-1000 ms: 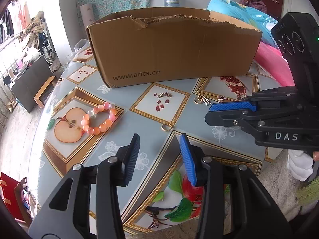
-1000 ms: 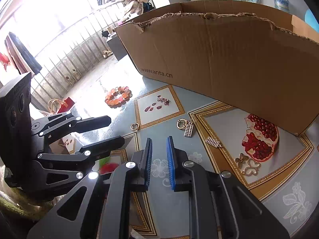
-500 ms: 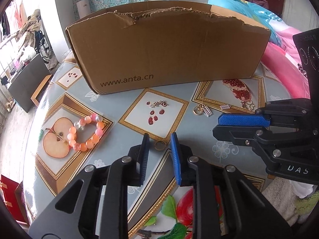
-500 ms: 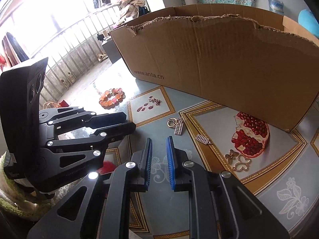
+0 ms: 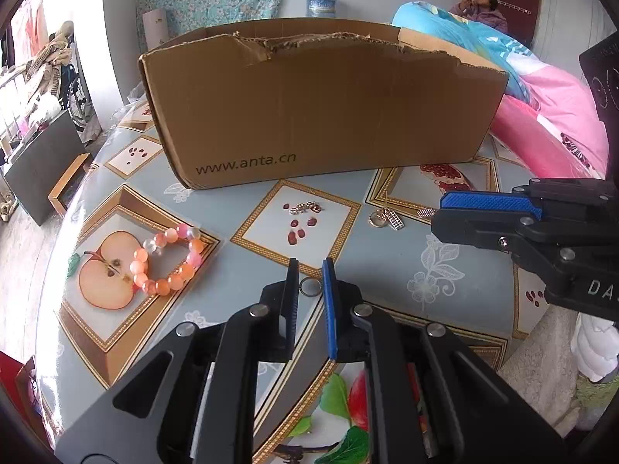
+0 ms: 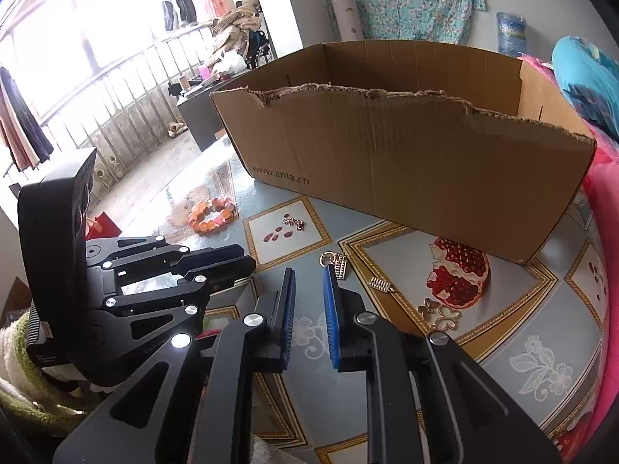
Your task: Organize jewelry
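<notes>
Fruit-printed oilcloth covers the round bench [image 5: 387, 270], with a bed's pink and blue quilts behind. One torn cardboard box [image 5: 321, 104] stands at the back. Since a second ago the left claw [image 5: 309, 282] has been closing, its jaws now narrowed around one small ring [image 5: 310, 287] lying on the cloth; contact is unclear. The right claw [image 6: 308, 290] hangs nearly closed, empty. One orange bead bracelet [image 5: 166, 261] lies on the apple print, and five small metal charms are scattered nearby.
</notes>
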A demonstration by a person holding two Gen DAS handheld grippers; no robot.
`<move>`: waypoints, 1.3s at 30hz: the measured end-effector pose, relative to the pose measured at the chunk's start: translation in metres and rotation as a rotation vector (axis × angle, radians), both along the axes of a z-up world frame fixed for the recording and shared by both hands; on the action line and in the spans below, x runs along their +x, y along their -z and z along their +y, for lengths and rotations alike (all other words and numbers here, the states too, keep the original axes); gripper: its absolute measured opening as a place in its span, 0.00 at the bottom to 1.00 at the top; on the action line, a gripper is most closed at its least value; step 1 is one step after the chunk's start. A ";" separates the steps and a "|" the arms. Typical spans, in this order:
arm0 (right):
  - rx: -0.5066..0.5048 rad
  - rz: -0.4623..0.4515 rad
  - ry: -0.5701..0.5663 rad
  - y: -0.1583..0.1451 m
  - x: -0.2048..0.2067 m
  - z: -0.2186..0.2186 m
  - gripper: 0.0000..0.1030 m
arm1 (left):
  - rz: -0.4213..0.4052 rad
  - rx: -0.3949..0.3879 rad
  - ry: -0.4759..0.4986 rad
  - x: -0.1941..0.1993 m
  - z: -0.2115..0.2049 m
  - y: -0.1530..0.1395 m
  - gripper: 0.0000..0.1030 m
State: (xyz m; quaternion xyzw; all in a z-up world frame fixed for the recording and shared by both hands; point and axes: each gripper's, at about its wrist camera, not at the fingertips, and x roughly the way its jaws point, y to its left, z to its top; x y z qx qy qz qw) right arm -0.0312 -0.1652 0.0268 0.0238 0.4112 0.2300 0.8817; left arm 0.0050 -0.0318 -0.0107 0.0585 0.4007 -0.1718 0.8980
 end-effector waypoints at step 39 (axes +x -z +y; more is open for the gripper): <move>-0.067 0.075 0.054 0.017 0.064 0.055 0.04 | -0.068 -0.118 -0.046 -0.013 0.043 -0.005 0.11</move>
